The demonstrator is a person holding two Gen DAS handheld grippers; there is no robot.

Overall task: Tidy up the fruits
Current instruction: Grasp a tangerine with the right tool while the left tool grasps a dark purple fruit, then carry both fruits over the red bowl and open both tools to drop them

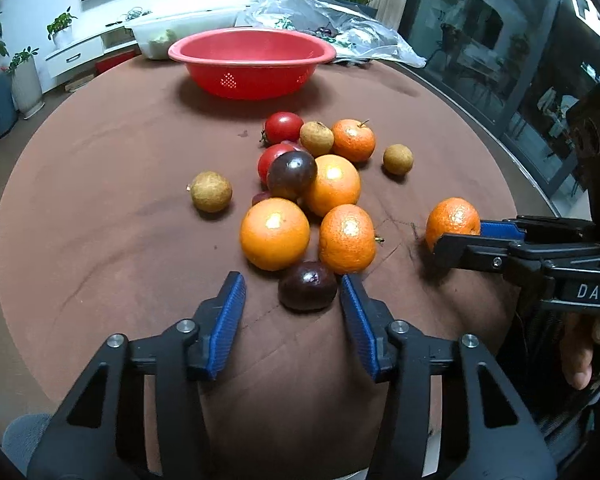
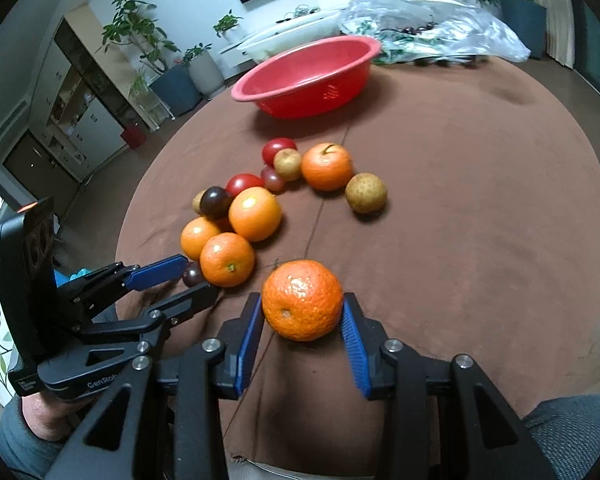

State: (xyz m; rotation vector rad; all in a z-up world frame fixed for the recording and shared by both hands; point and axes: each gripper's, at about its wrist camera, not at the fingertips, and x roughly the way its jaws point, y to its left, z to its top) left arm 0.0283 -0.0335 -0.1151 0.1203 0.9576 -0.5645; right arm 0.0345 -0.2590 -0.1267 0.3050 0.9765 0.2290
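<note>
Right gripper (image 2: 303, 322): we have its blue ribbed pads on either side of a dimpled orange mandarin (image 2: 302, 300), the left pad touching the peel, the right pad at its edge. We cannot tell if the squeeze is firm; the fruit sits on the brown tablecloth (image 2: 480, 200), apart from the heap, which makes it the easy first pick.

Left gripper (image 1: 293, 294): fingers spread wide, holding nothing. A dark purple round plum (image 1: 307, 286) lies between the tips, close against the right pad and well off the left. We judge this as lining up a grasp; closing should centre it, though the smooth skin may roll toward the two oranges just behind.

Outward: the heap of oranges, red tomatoes and tan longans (image 1: 211, 191) clusters mid-table, fruits touching, so edge pieces go first.

Farther: the red perforated plastic basin (image 1: 252, 60) stands beyond the heap with no fruit visible inside, likely the destination. A crumpled clear plastic bag (image 1: 340, 20) lies behind it.
</note>
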